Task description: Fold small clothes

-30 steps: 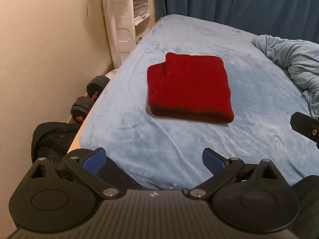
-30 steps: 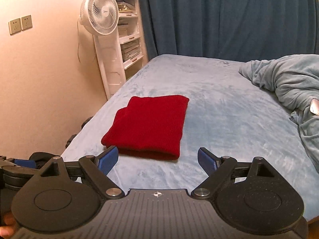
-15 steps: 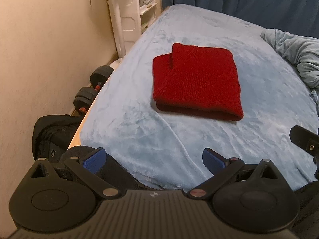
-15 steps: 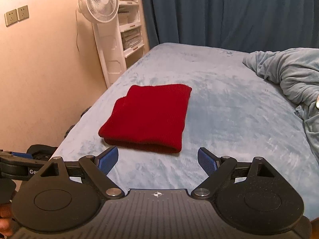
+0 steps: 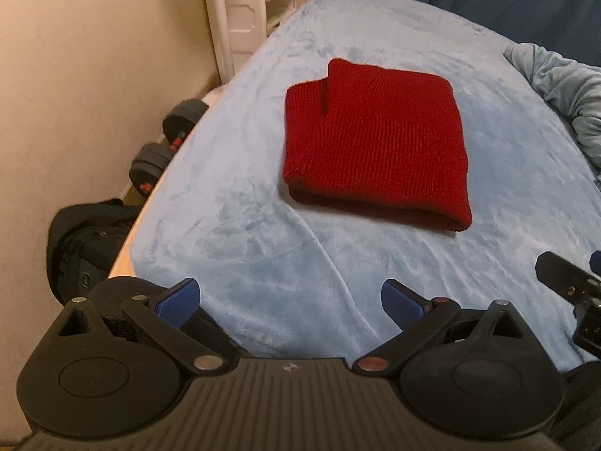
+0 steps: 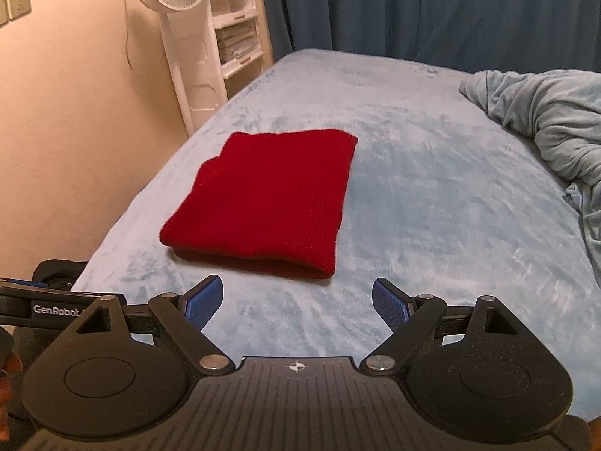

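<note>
A red knitted garment [image 5: 375, 143] lay flat on the pale blue bed [image 5: 263, 255], already doubled over into a rough square, with a lower layer showing past its far left corner. It sat nearer the left edge of the bed than the right, well clear of the crumpled blue blanket [image 6: 544, 120] heaped at the far right.

Both grippers hung over the near end of the bed, short of the garment and touching nothing. The left gripper [image 5: 291, 300] stood wide, with only bedding between its blue pads [image 5: 176, 300]. The right gripper [image 6: 296, 300] was equally wide and empty, and it faced the garment's near folded edge.

The step in hand looked like the approach for another fold. To do it well, each gripper would probably take one near corner, the left at the near left and the right at the near right, biting all the stacked layers at once so the under layer did not slide out. The knit looked thick and soft, so a deep bite seemed safer than a pinch at the very edge. Lifting both corners together and carrying them evenly to the far edge should keep the fold square. The plush bedding might catch in the pads if the grippers came down too low.
</note>
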`<action>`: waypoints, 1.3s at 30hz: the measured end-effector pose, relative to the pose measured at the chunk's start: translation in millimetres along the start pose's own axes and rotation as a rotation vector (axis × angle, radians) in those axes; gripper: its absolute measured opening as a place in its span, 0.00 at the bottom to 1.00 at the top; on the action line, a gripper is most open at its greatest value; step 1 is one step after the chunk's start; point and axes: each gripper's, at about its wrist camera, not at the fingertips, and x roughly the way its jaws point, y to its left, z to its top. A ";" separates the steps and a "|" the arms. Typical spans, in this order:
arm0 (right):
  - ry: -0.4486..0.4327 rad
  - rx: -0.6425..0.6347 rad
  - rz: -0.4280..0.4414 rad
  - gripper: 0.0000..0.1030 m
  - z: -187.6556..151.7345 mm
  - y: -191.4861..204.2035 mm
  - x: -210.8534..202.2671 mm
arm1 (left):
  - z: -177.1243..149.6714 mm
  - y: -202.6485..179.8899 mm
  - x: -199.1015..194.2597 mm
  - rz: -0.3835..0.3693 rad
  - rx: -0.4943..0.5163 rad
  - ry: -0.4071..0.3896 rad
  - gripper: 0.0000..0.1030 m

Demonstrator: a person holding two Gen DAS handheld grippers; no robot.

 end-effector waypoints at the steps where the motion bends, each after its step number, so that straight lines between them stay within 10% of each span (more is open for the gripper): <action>1: 0.008 0.000 0.000 0.85 2.6 -1.6 6.4 | 3.9 0.4 5.4 -0.014 -0.018 0.011 1.00; 16: 0.084 0.264 -0.013 0.87 114.9 -97.3 178.0 | 71.2 23.8 128.1 -0.238 -0.502 0.126 1.00; 29: 0.306 0.394 0.127 0.91 225.2 -124.4 420.6 | 73.8 47.1 206.5 -0.194 -0.705 0.197 1.00; 31: 0.385 0.357 0.146 0.65 228.1 -115.5 445.5 | 79.8 44.1 208.2 -0.189 -0.694 0.189 0.97; 33: 0.449 0.302 0.175 0.42 225.6 -106.8 458.0 | 87.1 39.6 207.0 -0.239 -0.648 0.155 0.53; 34: 0.442 0.245 0.163 0.27 225.5 -101.6 456.1 | 93.8 37.5 206.1 -0.228 -0.617 0.155 0.52; 39: 0.408 0.245 0.129 0.20 212.4 -133.5 411.2 | 156.7 41.6 226.4 -0.222 -0.364 0.163 0.44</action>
